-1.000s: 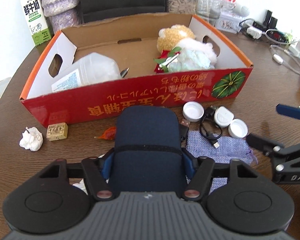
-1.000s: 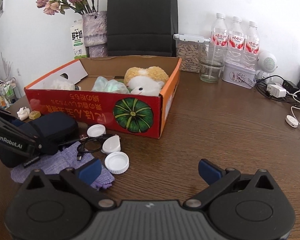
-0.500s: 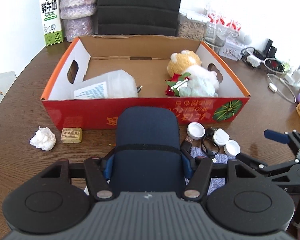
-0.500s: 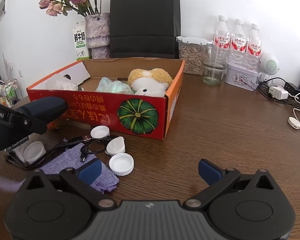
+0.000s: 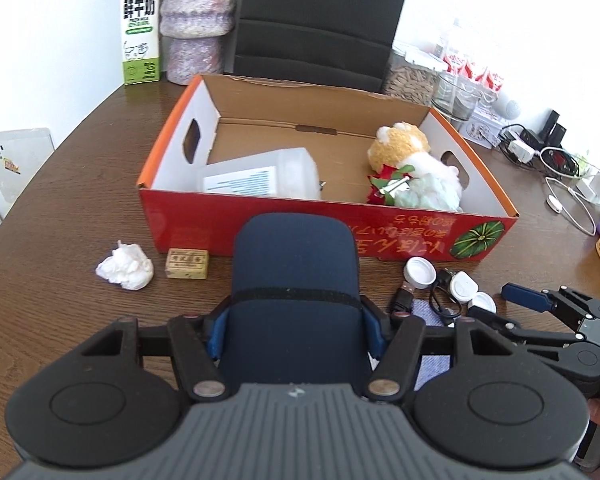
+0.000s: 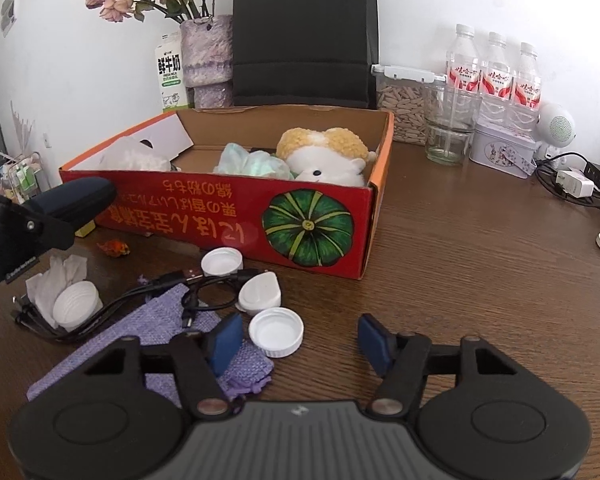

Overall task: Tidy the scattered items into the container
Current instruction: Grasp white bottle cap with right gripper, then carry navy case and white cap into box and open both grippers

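Observation:
My left gripper [image 5: 294, 330] is shut on a dark blue zip case [image 5: 296, 280], held in the air in front of the red cardboard box [image 5: 260, 220]; the case also shows in the right wrist view [image 6: 72, 200]. The box [image 6: 236, 216] holds a plastic jug [image 5: 260, 176], a plush toy [image 5: 404, 144] and a pale cloth [image 5: 424, 196]. My right gripper [image 6: 300, 340] is open and empty, low over the table beside a white cap [image 6: 276, 331]. Two more white caps [image 6: 222, 261], a black cable [image 6: 204, 292] and a purple pouch [image 6: 156, 328] lie beside it.
A crumpled tissue [image 5: 126, 266] and a small tan packet [image 5: 187, 263] lie left of the box front. An orange scrap [image 6: 114, 247] and a white cup on tissue [image 6: 74, 306] lie nearby. Bottles [image 6: 494, 76], a jar, a tin and chargers stand at the back right.
My left gripper has risen with the dark blue case, so the box interior shows from higher up. My right gripper has edged forward towards the caps and pouch.

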